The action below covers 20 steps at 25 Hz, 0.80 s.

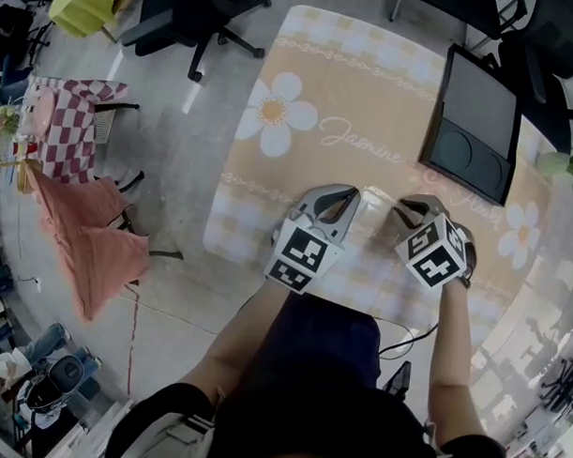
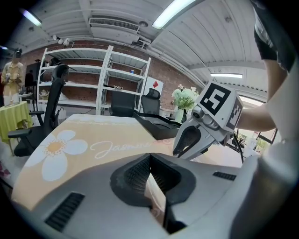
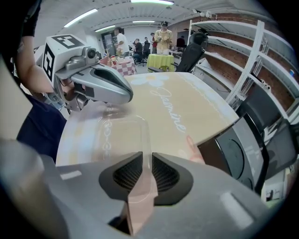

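Fingers [image 3: 124, 175] of the right gripper [image 3: 144, 176] are drawn narrow and pinched onto one edge of a clear plastic piece [image 3: 122, 135]. Those of the left gripper [image 2: 150, 176] are likewise almost closed on a thin edge of the same piece, at its opposite side.

A table [image 1: 366, 95], covered in beige daisy print, is seen beneath both grippers. A black tray [image 1: 473, 127] with round recesses is set at its far right, well apart from them. The plastic piece is held between the two grippers just above the near part of the table. Whether it is a bag, a sleeve or a thin lid cannot be told.

The piece is judged to be very light, thin and pliant, with a smooth surface that may slip between the pads. It could be creased or buckled if squeezed in the middle or pulled unevenly. It is best taken at its outer edges, as it is now, with the pads laid flat on the rim and even tension kept from both sides.
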Available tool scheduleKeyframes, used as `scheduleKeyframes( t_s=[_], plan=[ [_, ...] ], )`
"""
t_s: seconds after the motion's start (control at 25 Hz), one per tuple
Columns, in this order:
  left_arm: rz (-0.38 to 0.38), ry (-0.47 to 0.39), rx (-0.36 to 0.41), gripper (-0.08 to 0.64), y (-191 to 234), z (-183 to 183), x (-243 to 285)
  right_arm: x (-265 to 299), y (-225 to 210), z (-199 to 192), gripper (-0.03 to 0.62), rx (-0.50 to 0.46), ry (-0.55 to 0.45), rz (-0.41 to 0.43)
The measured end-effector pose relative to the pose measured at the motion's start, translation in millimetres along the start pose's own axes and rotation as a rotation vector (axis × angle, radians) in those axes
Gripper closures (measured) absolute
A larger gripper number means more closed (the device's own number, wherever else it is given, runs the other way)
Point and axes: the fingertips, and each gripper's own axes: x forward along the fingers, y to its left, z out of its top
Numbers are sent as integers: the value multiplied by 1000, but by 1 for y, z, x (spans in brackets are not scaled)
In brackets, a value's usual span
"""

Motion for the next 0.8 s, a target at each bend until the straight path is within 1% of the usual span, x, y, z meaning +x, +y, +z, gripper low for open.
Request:
scheduleKeyframes(
  t_s=[0.28,0.56,0.8],
  plan=[
    [6,-12,2,551,3,0,-12,-11,1,-2,527,47,-14,-42],
    [12,-28,5,551,6,4,-26,-20,7,4,528,62,-28,-76],
    [22,-46,-12,551,7,6,-40,-31,7,15,528,65,-58,-123]
  ],
)
